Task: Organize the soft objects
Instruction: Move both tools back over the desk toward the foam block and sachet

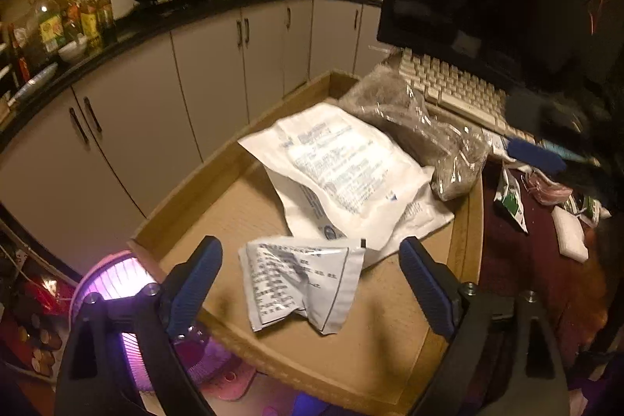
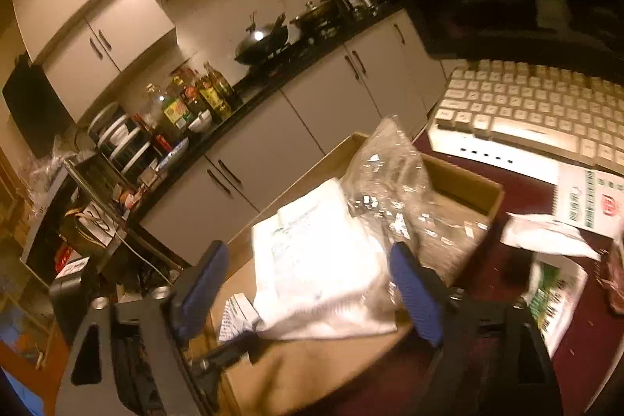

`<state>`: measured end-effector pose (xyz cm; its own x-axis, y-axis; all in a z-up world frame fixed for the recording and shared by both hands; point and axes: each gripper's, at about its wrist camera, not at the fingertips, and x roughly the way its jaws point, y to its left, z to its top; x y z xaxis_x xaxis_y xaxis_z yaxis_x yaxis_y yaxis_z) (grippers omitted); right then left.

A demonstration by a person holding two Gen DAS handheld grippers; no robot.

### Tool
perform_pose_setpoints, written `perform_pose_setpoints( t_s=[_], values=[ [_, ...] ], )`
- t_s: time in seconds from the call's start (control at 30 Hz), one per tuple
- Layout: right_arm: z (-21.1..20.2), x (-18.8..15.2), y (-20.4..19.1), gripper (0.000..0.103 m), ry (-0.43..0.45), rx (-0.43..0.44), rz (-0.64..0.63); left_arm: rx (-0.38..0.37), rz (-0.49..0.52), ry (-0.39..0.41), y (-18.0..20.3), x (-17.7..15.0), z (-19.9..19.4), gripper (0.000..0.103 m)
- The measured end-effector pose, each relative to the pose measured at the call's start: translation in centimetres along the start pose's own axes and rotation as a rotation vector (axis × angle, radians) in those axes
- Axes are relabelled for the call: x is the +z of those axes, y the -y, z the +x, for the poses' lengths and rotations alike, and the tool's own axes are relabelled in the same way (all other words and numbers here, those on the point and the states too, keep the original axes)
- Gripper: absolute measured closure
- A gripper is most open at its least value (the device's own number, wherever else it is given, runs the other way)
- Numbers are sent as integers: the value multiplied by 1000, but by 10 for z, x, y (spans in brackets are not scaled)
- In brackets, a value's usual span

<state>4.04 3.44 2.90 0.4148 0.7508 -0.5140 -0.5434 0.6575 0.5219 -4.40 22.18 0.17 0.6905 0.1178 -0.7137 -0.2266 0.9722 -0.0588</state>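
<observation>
Kitchen cabinets and a dark counter run behind a maroon-covered table (image 2: pixel 487 279), where a shallow cardboard box (image 1: pixel 466 229) holds the soft things: a large white pouch (image 1: pixel 343 174), a small crumpled white packet (image 1: pixel 300 283) and a clear plastic bag (image 1: pixel 421 127) of greyish stuff. All look light, limp and slick, likely to sag or slip, so a pinch on a flat sealed edge or corner seems best. Both the left gripper (image 1: pixel 308 283) and the right gripper (image 2: pixel 308 287) stand wide open, grasping nothing. Only the left view shows the small packet whole; the right view shows more loose packets (image 2: pixel 553 295) on the table beside a keyboard (image 2: pixel 538 112).
</observation>
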Motion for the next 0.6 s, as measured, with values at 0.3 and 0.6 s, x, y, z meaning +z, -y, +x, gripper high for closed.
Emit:
perform_pose_setpoints(
  t_s=[0.3,0.6],
  values=[
    [-45,-19,26,0,-28,-48,82,-32,-32,36,5,8,-18,8],
    [-66,-31,51,0,-36,-76,167,-58,4,18,27,8,-21,8]
  ],
)
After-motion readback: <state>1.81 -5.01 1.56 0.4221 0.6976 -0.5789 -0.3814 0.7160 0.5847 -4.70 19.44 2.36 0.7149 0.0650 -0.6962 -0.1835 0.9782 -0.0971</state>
